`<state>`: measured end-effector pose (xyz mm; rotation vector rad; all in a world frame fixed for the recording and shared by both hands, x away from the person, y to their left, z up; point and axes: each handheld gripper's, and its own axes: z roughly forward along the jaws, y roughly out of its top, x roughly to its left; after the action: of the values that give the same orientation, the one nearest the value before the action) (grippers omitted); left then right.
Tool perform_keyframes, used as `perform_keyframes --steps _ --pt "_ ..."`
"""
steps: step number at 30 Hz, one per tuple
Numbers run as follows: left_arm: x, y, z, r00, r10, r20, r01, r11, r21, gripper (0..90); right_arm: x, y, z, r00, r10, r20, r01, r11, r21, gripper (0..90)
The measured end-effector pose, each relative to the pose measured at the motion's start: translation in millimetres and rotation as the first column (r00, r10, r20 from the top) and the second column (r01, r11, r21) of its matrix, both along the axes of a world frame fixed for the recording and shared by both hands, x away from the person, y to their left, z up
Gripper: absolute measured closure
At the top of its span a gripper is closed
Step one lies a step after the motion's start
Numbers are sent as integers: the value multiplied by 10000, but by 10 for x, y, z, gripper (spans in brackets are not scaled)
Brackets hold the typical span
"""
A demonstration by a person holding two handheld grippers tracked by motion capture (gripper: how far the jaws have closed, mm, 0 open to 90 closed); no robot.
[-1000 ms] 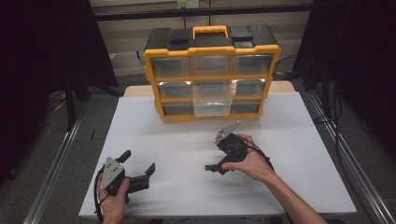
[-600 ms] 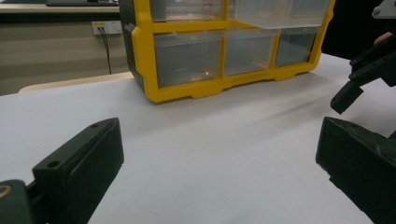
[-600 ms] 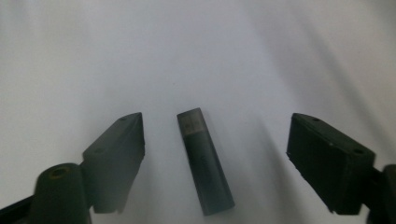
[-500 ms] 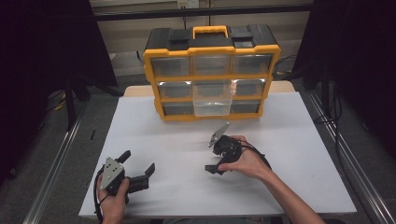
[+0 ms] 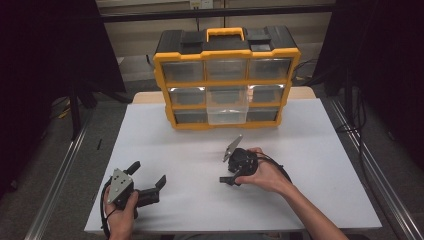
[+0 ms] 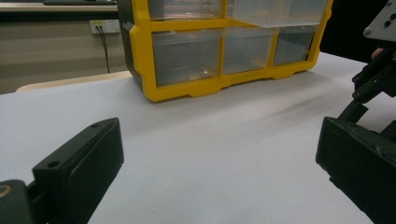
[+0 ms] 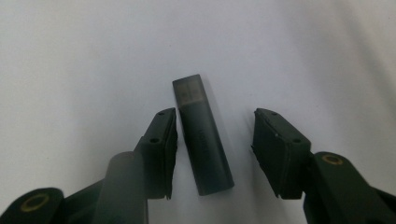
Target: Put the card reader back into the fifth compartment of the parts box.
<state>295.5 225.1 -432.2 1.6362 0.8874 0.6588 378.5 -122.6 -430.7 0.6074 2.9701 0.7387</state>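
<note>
Fingers [image 7: 161, 154] of my right gripper [image 7: 212, 156] stand partly apart in the right gripper view, having just been closing, and a dark grey USB stick [image 7: 203, 137] lies flat on the white worktop [image 7: 303, 51] between them; one finger is just beside the stick's side or barely touching it, I cannot tell which, while the other stands clear with bare worktop between, so nothing is clamped yet. The stick's translucent capped end points away from the camera, past the fingertips. From the left gripper view, my left gripper [image 6: 210, 163] has its two fingers [image 6: 81, 163] spread wide with nothing but bare worktop [image 6: 210, 140] between them; beyond stands the yellow drawer organizer [image 6: 140, 60] with its clear drawers, one upper drawer [image 6: 275, 11] pulled out past the frame, and at the right edge I see part of the other gripper. Up in the high view, the left gripper [image 5: 147, 184] rests near the front left of the worktop [image 5: 310, 130], open and holding nothing, well apart from the right gripper [image 5: 226, 172], which my right hand [image 5: 262, 172] holds near the middle, pointing leftward and down. The organizer [image 5: 227, 82] stands upright at the far edge, its middle drawer [image 5: 227, 110] drawn forward. The stick itself is too small to make out here under the right gripper.
</note>
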Motion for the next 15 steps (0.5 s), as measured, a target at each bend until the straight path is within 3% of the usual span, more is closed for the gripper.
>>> perform_keyframes --steps 6,15 --pt "-10 -5 7 10000 -44 33 44 10000 -50 11 -22 -3 -9 9998 139 166 -138 9999 -39 552" --pt "-11 -7 3 10000 -8 35 8 10000 -57 11 -6 9 5 9998 171 -56 -172 9996 -217 652"
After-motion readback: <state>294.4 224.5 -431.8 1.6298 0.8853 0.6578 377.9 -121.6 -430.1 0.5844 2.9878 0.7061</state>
